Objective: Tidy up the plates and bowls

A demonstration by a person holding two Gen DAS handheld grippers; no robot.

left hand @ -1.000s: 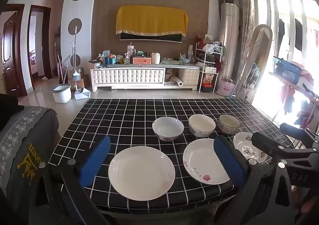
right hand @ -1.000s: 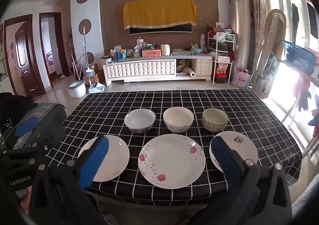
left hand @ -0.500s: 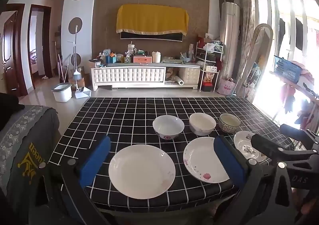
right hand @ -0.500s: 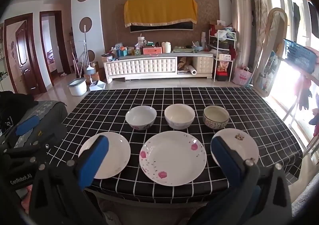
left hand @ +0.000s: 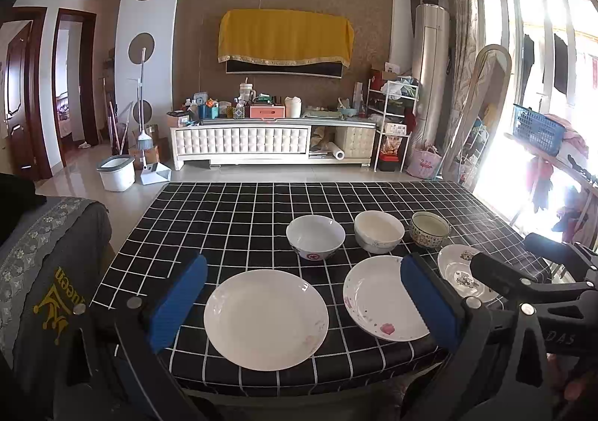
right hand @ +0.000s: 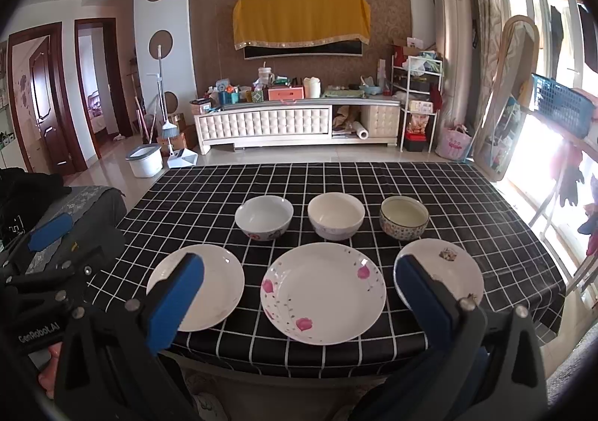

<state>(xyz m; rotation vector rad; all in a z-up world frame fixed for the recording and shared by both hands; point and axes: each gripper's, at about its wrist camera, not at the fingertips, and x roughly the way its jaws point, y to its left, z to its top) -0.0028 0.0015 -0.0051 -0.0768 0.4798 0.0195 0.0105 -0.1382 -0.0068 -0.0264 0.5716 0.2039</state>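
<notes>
Three plates lie in a row near the table's front edge: a plain white plate (left hand: 266,319) (right hand: 196,286), a pink-flowered plate (left hand: 381,297) (right hand: 323,292) and a small patterned plate (left hand: 458,271) (right hand: 444,271). Behind them stand a white bowl (left hand: 315,236) (right hand: 264,216), a cream bowl (left hand: 378,231) (right hand: 335,215) and a patterned bowl (left hand: 429,228) (right hand: 403,216). My left gripper (left hand: 302,303) is open and empty, held before the white plate. My right gripper (right hand: 299,299) is open and empty, held before the flowered plate.
The table has a black checked cloth (right hand: 336,178). A grey covered chair (left hand: 45,271) stands at the left. A white TV cabinet (right hand: 295,122) stands across the floor beyond the table. A window with laundry is at the right.
Both grippers have drawn back and up a little from the table, so the dishes sit slightly farther away in view. Nothing on the table has moved.
</notes>
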